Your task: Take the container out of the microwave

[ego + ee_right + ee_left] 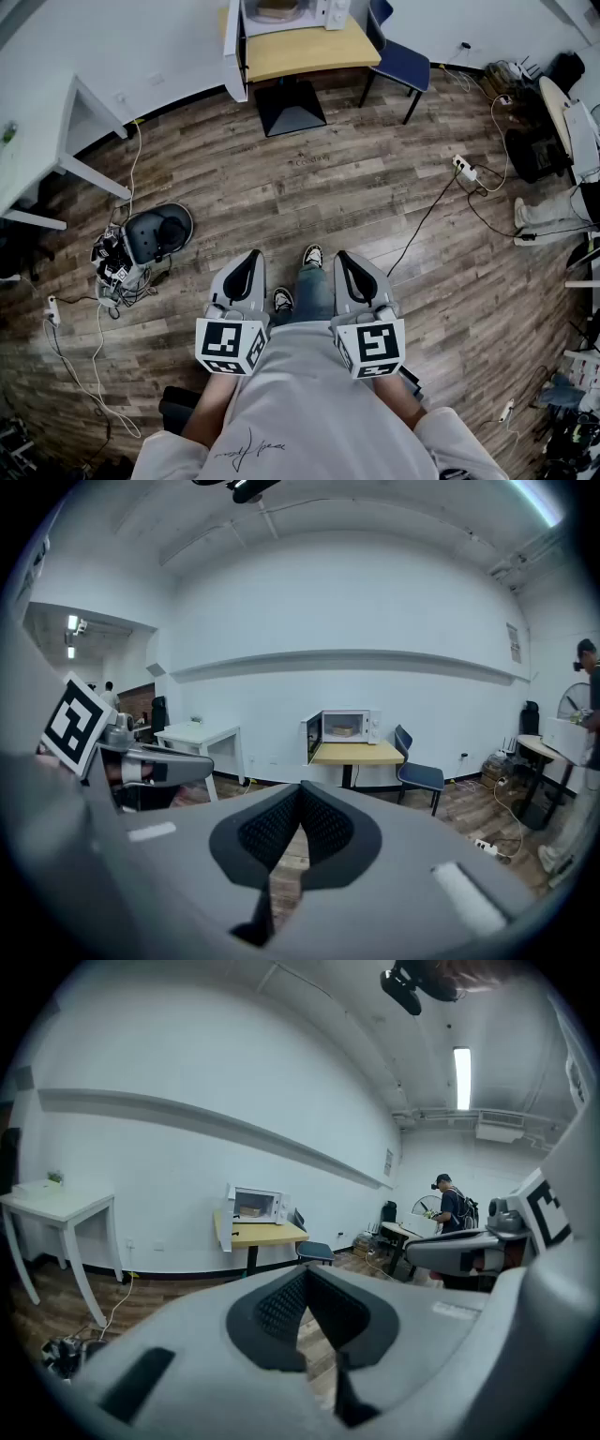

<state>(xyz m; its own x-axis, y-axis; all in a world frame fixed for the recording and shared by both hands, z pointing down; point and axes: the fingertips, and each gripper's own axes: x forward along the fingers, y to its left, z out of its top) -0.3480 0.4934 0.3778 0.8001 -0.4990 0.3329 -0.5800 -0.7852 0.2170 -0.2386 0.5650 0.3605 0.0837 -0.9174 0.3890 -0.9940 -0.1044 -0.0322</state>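
While both grippers are held low over the wooden floor point(309, 178), the left gripper point(306, 1274) has its fingers point(277, 1307) pressed tip to tip with nothing between them. The right gripper point(301, 787) is closed and empty in the same way. Well ahead of both sets of fingers, the microwave point(345, 726) stands on a yellow-topped bench point(361, 754), its door point(313, 738) swung open to the left. The container point(343, 730) sits inside, a low tan shape with its long side running across the opening. Any print on it is too small to read. A blue chair point(417, 775) stands just right of the bench.
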